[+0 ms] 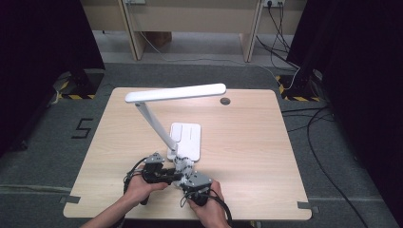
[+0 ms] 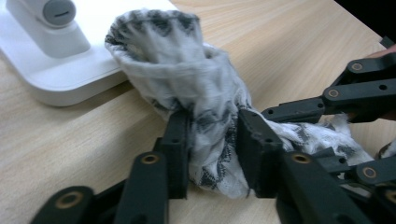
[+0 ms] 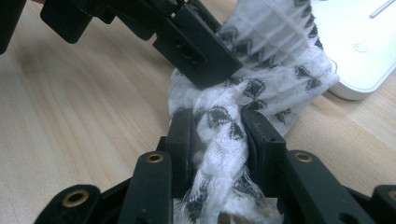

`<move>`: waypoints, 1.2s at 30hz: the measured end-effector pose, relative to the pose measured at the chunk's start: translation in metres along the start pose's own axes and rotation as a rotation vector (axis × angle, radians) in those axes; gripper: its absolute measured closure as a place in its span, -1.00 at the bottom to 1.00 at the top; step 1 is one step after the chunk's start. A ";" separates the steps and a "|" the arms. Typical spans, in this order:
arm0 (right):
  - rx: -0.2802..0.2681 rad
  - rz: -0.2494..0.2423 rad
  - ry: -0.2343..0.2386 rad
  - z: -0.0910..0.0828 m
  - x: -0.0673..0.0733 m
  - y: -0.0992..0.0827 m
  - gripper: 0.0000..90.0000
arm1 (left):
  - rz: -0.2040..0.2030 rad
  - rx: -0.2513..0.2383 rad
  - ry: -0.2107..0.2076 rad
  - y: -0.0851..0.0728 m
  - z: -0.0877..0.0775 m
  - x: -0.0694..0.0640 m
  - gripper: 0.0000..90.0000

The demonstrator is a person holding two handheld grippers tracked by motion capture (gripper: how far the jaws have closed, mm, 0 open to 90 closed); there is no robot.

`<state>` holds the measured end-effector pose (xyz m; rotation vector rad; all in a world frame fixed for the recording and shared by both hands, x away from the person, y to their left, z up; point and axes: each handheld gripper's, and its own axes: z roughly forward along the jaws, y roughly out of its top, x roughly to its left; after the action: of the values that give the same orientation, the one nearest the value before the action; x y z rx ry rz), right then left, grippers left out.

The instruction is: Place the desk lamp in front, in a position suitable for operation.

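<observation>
Both grippers pinch one bunched white cloth (image 2: 187, 70) patterned with small black motifs, which lies on the wooden surface (image 1: 247, 142) just beside the base of a white desk lamp (image 1: 185, 137). The left gripper (image 2: 212, 140) has its jaws pressed on a twisted fold, and the right gripper (image 3: 215, 135) clamps another part close by. A dark "5" (image 1: 82, 128) is marked on the floor left of the surface; no brand or label is legible on the lamp.

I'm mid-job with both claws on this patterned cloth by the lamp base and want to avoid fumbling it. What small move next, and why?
Probably lift both claws together a little, away from the lamp base. The left claw and right claw each pinch the bunched cloth, which lies against the base's edge; raising it should free it before any wiping or spreading.
</observation>
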<state>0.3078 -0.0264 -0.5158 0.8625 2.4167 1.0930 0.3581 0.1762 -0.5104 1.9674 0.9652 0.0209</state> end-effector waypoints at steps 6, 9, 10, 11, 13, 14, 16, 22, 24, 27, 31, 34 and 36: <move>0.001 0.007 0.006 0.000 -0.001 0.001 0.39 | 0.028 -0.003 0.003 0.001 -0.003 -0.001 0.83; -0.004 0.008 0.010 -0.001 0.000 0.001 0.32 | 0.024 -0.015 0.004 0.001 -0.007 -0.001 0.84; -0.013 0.014 0.011 -0.002 0.000 0.003 0.25 | 0.020 -0.025 0.004 0.001 -0.009 -0.001 0.84; -0.016 0.020 0.013 -0.002 0.000 0.003 0.22 | 0.024 -0.033 0.009 0.002 -0.012 -0.001 0.84; -0.023 0.022 0.014 -0.003 -0.001 0.004 0.19 | 0.022 -0.043 0.016 0.003 -0.014 -0.001 0.85; -0.040 0.033 0.016 -0.006 -0.001 0.006 0.13 | 0.027 -0.057 0.028 0.004 -0.019 0.000 0.85; -0.059 0.043 0.020 -0.010 -0.002 0.009 0.08 | 0.030 -0.060 0.037 0.005 -0.022 0.000 0.85; -0.115 0.053 0.013 -0.022 -0.006 0.019 0.02 | 0.031 -0.088 0.065 0.007 -0.034 0.003 0.85; -0.128 0.053 0.006 -0.027 -0.009 0.023 0.02 | 0.031 -0.095 0.069 0.007 -0.037 0.004 0.85; -0.139 0.057 0.001 -0.031 -0.013 0.027 0.02 | 0.033 -0.102 0.083 0.007 -0.042 0.005 0.85; -0.151 0.069 -0.009 -0.034 -0.019 0.031 0.08 | 0.029 -0.113 0.095 0.007 -0.049 0.006 0.85; -0.156 0.071 -0.016 -0.034 -0.026 0.032 0.15 | 0.035 -0.124 0.101 0.006 -0.057 0.006 0.85; -0.159 0.083 -0.021 -0.033 -0.031 0.033 0.20 | 0.033 -0.136 0.105 0.006 -0.064 0.006 0.85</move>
<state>0.3266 -0.0479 -0.4678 0.9229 2.2582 1.2808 0.3422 0.2244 -0.4710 1.8717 0.9728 0.2049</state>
